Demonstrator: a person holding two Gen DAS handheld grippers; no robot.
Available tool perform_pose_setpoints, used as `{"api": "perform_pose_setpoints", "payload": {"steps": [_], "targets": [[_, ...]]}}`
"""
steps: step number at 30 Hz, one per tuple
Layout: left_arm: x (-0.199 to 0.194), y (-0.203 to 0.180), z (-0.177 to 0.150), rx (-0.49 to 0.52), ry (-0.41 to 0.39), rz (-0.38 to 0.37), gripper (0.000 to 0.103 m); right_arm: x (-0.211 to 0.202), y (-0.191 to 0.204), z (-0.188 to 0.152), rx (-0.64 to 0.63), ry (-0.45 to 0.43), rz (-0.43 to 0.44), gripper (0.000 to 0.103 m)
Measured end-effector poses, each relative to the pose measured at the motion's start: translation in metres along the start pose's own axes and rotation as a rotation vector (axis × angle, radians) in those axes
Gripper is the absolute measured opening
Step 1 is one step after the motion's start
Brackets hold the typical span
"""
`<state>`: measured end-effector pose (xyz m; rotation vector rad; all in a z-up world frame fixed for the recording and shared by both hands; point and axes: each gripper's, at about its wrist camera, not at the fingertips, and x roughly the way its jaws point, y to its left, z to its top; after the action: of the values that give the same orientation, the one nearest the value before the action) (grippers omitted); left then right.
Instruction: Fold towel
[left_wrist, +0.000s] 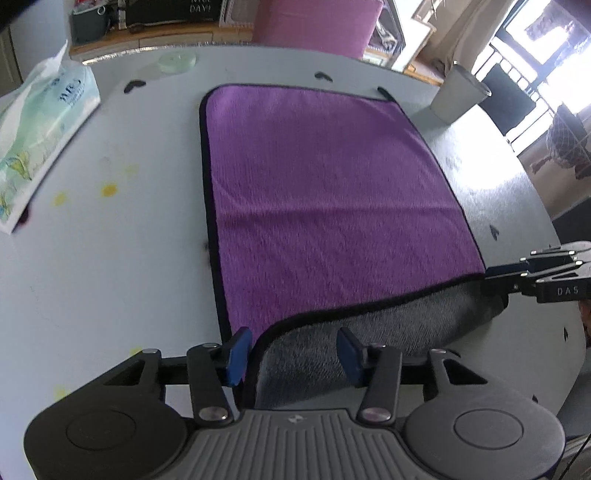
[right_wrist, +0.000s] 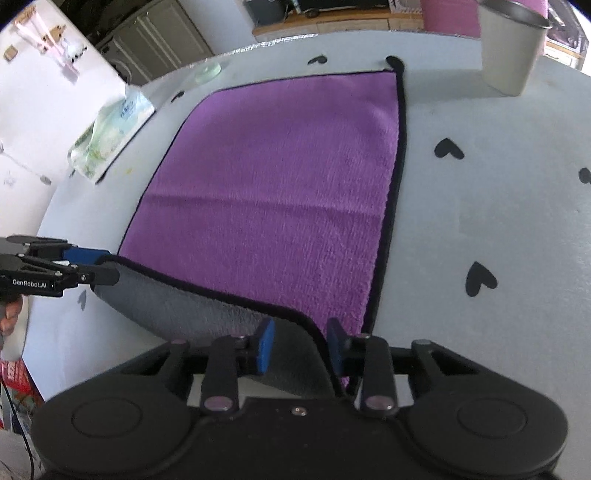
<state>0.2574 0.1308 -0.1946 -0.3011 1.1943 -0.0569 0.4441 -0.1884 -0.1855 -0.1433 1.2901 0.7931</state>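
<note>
A purple towel (left_wrist: 325, 192) with a black hem and grey underside lies on the white table; it also shows in the right wrist view (right_wrist: 269, 184). Its near edge is lifted and curls over, showing the grey side (left_wrist: 369, 332). My left gripper (left_wrist: 295, 354) has its jaws apart around the near left corner. My right gripper (right_wrist: 301, 345) has its jaws apart around the near right corner. Each gripper shows from the side in the other's view, the right one (left_wrist: 491, 275) and the left one (right_wrist: 99, 266), with jaws set over the towel's lifted edge.
A tissue pack (left_wrist: 40, 136) lies at the table's left. A grey cup (left_wrist: 458, 96) stands at the far right; it also shows in the right wrist view (right_wrist: 509, 44). A clear round lid (left_wrist: 177, 61) sits at the far edge. Black heart stickers (right_wrist: 480, 280) dot the table.
</note>
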Motion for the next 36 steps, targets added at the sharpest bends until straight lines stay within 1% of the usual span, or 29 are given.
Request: {"api": "perform_pose_setpoints", "payload": {"steps": [3, 5, 9, 12, 13, 15, 16, 17, 18, 19, 22, 26, 30, 36], "targets": [[0.002, 0.002, -0.001, 0.002, 0.019, -0.003, 0.048, 0.003, 0.0, -0.001, -0.012, 0.025, -0.001, 0.032], [0.002, 0.004, -0.002, -0.002, 0.029, 0.0, 0.045, 0.004, -0.001, -0.001, -0.019, 0.038, 0.002, 0.032], [0.003, 0.008, -0.004, -0.005, 0.043, 0.005, 0.043, 0.004, -0.003, -0.003, -0.026, 0.056, 0.013, 0.032], [0.004, 0.01, -0.004, -0.009, 0.049, 0.009, 0.037, 0.004, -0.004, -0.004, -0.034, 0.065, 0.017, 0.032], [0.004, 0.01, -0.004, -0.01, 0.051, 0.01, 0.033, 0.004, -0.004, -0.005, -0.037, 0.067, 0.015, 0.032], [0.005, 0.009, -0.005, -0.008, 0.058, 0.019, 0.026, 0.006, -0.003, -0.005, -0.04, 0.074, 0.006, 0.024], [0.005, 0.009, -0.005, -0.007, 0.066, 0.026, 0.019, 0.006, -0.003, -0.006, -0.039, 0.076, 0.004, 0.022], [0.006, 0.009, -0.005, -0.006, 0.071, 0.033, 0.013, 0.006, -0.003, -0.005, -0.039, 0.076, 0.002, 0.018], [0.007, 0.008, -0.005, -0.004, 0.076, 0.037, 0.012, 0.006, -0.003, -0.005, -0.039, 0.076, 0.002, 0.012], [0.007, 0.008, -0.005, -0.002, 0.079, 0.038, 0.011, 0.006, -0.002, -0.005, -0.037, 0.075, 0.002, 0.009], [0.007, 0.008, -0.005, 0.002, 0.079, 0.042, 0.006, 0.004, -0.004, -0.004, -0.026, 0.069, 0.0, 0.007], [0.004, 0.009, -0.003, -0.01, 0.061, 0.06, 0.005, 0.0, -0.006, -0.002, -0.018, 0.053, 0.005, 0.005], [0.001, 0.009, 0.001, -0.029, 0.033, 0.087, 0.005, -0.006, -0.009, 0.001, -0.003, 0.018, -0.002, 0.005], [-0.01, 0.008, 0.012, -0.059, -0.034, 0.099, 0.005, -0.016, -0.007, 0.008, 0.015, -0.043, -0.022, 0.005]]}}
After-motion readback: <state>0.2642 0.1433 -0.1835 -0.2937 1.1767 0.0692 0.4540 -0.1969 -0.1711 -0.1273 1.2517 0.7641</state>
